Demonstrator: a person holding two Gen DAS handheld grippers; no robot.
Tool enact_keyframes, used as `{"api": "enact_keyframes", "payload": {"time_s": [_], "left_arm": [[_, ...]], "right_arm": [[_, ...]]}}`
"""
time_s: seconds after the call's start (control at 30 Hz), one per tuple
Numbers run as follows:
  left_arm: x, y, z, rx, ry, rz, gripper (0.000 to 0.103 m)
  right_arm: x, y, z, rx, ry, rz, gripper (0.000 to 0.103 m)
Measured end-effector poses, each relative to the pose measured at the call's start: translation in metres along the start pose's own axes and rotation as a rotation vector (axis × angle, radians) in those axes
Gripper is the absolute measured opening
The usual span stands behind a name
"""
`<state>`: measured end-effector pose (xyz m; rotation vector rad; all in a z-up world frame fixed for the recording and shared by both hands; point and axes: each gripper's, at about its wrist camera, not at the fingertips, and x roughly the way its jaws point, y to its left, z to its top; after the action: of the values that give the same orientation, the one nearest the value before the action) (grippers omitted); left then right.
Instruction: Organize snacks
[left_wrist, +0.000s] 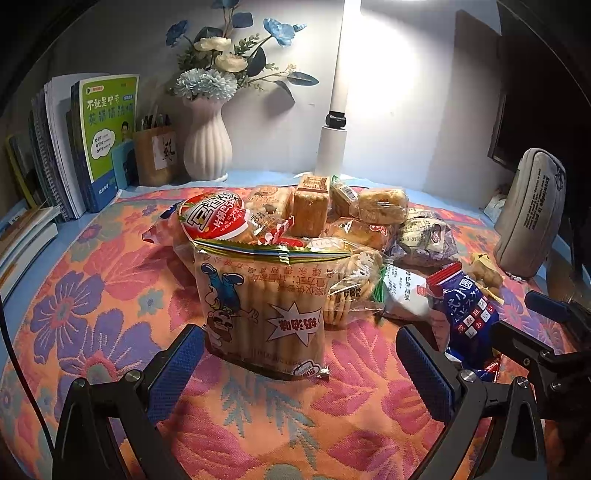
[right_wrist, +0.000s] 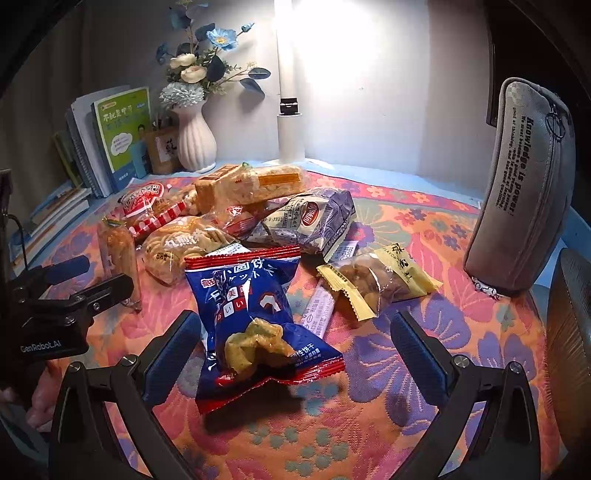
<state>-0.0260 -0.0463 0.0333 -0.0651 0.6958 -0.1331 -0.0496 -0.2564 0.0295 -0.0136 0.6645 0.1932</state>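
Both grippers hang low over the floral cloth (left_wrist: 92, 314) with jaws spread wide, nothing clamped in either one.

The left gripper (left_wrist: 299, 365) has a tall stick-biscuit bag (left_wrist: 262, 310) standing upright right between its fingers — the left pad looks like it's just brushing the bag's lower corner, though the fisheye makes that hard to call, and the right pad is clear of it. Behind that bag sits the snack pile (left_wrist: 332, 221): a red-topped pack, bread slices, round crackers, all heaped together and touching.

The right gripper (right_wrist: 295, 354) is parked around a blue biscuit pack (right_wrist: 258, 317) with red crimped ends, which lies between the fingers without touching either. Just ahead and to its right there's a yellow nut packet (right_wrist: 376, 284), and a purple-white bag (right_wrist: 314, 221) further ahead.

Far right of that gripper a grey pencil case (right_wrist: 524, 192) stands on end — well apart from the snacks. A white vase (right_wrist: 195, 140) and books (right_wrist: 118, 136) line the back wall.
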Motion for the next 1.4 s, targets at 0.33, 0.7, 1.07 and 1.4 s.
{"api": "enact_keyframes", "payload": {"time_s": [0.33, 0.7, 1.07, 1.4], "left_arm": [[0.002, 0.007, 0.001, -0.025, 0.015, -0.025, 0.103], [0.004, 0.013, 0.002, -0.052, 0.028, -0.04, 0.103], [0.006, 0.019, 0.002, -0.086, 0.038, -0.057, 0.103], [0.006, 0.018, 0.002, -0.08, 0.042, -0.042, 0.103]], "right_arm": [[0.004, -0.003, 0.0, 0.016, 0.021, 0.007, 0.103], [0.007, -0.003, 0.0, 0.021, 0.032, 0.009, 0.103], [0.007, -0.003, -0.001, 0.022, 0.04, 0.013, 0.103], [0.009, -0.003, -0.002, 0.024, 0.05, 0.011, 0.103]]}}
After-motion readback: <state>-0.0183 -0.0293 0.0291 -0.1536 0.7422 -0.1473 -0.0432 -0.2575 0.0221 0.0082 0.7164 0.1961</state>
